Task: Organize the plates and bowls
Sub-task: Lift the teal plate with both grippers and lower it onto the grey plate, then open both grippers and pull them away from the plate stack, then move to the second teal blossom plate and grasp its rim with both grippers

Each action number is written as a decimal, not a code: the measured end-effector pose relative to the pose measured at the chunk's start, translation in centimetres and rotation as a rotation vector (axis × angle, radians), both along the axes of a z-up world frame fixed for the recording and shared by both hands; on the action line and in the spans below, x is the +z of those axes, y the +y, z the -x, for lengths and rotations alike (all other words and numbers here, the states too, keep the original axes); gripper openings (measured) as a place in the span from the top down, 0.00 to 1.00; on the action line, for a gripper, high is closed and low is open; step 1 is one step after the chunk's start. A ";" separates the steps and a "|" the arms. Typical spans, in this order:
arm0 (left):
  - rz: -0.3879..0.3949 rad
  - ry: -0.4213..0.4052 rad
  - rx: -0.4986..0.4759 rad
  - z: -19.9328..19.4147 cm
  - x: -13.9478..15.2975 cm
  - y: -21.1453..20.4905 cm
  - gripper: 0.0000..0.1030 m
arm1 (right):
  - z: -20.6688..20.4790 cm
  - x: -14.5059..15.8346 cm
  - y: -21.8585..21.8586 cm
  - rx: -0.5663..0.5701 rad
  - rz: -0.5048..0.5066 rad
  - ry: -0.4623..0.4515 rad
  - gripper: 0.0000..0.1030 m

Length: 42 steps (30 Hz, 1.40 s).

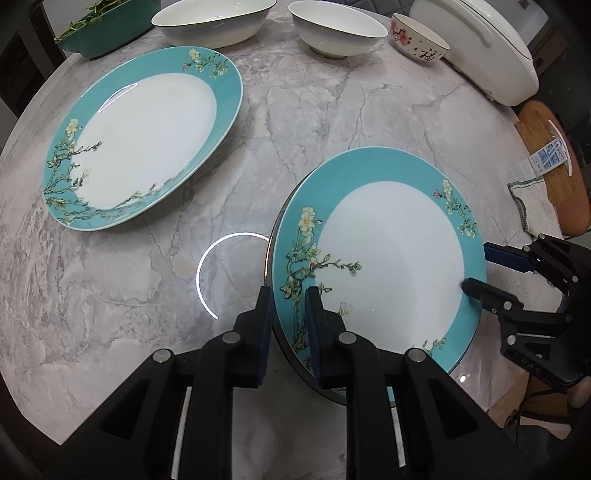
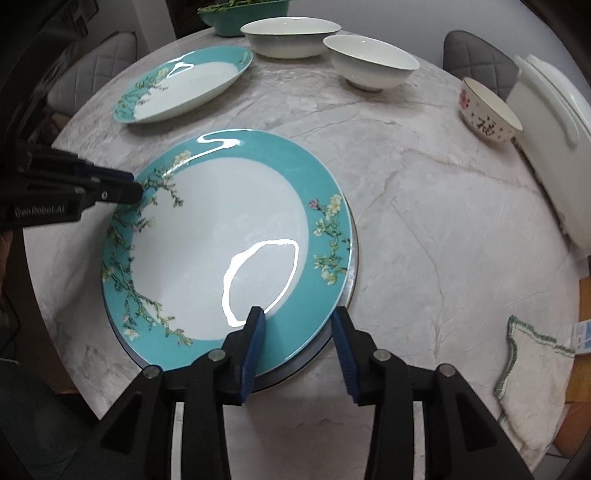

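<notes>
A teal-rimmed floral plate (image 1: 388, 251) (image 2: 229, 236) lies on top of a dark-rimmed plate (image 2: 351, 258) near the table's front. My left gripper (image 1: 288, 299) (image 2: 137, 189) is shut on the top plate's left rim, one finger above and one below. My right gripper (image 2: 298, 325) (image 1: 476, 267) stands open, its blue pads (image 2: 255, 343) apart, one over the plate's near-right rim and one outside it. A second teal floral plate (image 1: 140, 140) (image 2: 184, 85) lies alone at the far left.
At the back of the marble table (image 1: 314, 122) stand a large white bowl (image 1: 214, 22) (image 2: 291, 37), a medium white bowl (image 1: 336, 29) (image 2: 369, 62) and a small flowered bowl (image 1: 417, 40) (image 2: 487, 114). A white appliance (image 2: 554, 147), a green planter (image 1: 103, 29) and a cloth (image 2: 532, 369) line the edges.
</notes>
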State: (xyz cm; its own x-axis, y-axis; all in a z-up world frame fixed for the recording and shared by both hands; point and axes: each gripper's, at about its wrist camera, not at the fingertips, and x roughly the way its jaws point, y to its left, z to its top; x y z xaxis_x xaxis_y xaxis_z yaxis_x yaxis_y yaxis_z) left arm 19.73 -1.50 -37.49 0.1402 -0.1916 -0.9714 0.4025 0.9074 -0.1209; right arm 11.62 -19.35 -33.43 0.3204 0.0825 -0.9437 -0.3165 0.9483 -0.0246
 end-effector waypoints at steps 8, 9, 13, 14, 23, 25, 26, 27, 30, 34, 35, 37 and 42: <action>0.036 0.009 0.019 0.1 0.0 0.3 0.69 | 0.0 0.2 0.1 -0.022 -0.018 -0.007 0.50; 0.036 0.014 0.027 0.1 -0.1 0.4 0.58 | 0.0 0.2 -0.1 -0.032 -0.023 -0.003 0.47; 0.081 0.005 0.063 0.4 1.0 1.8 0.25 | 0.1 1.5 -1.0 -0.074 -0.040 -0.029 0.21; 0.095 0.001 0.073 0.4 1.4 2.2 0.25 | 0.1 2.0 -1.4 -0.083 -0.042 -0.040 0.16; 0.229 -0.094 0.281 -2.9 7.0 10.9 0.00 | -4.8 7.6 -5.0 -0.198 -0.485 -0.010 0.00; 0.214 -0.112 0.316 -4.5 7.5 13.1 0.00 | -7.0 8.7 -4.6 -0.170 -0.615 -0.019 0.00; 0.201 -0.123 0.325 -5.2 7.6 14.1 0.00 | -8.0 9.1 -4.1 -0.145 -0.644 -0.025 0.00; 0.198 -0.125 0.332 -6.2 7.7 15.2 0.00 | -9.4 9.3 -3.3 -0.112 -0.662 -0.025 0.00; 0.213 -0.126 0.354 -9.0 7.5 17.7 0.00 | -13.2 9.1 -0.6 -0.051 -0.706 0.026 0.00; 0.218 -0.076 0.357 -12.3 5.8 19.8 0.00 | -17.9 7.3 2.2 -0.067 -0.740 0.101 0.00; 0.216 -0.060 0.369 -13.1 5.1 20.2 0.00 | -18.8 6.7 2.4 -0.085 -0.747 0.117 0.00; 0.211 -0.043 0.388 -14.2 3.9 20.9 0.00 | -20.4 5.0 3.2 -0.140 -0.725 0.153 0.00; 0.171 -0.012 0.374 -16.7 1.6 20.8 0.00 | -22.5 1.6 4.9 -0.177 -0.618 0.215 0.02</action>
State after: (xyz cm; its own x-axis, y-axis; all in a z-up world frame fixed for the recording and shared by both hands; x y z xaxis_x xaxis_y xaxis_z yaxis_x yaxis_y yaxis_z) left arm 36.40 19.33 -35.91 0.2421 -0.2835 -0.9279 0.0508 0.9587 -0.2797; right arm 34.13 -14.49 -31.79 0.1895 0.5907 -0.7843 -0.0921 0.8060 0.5847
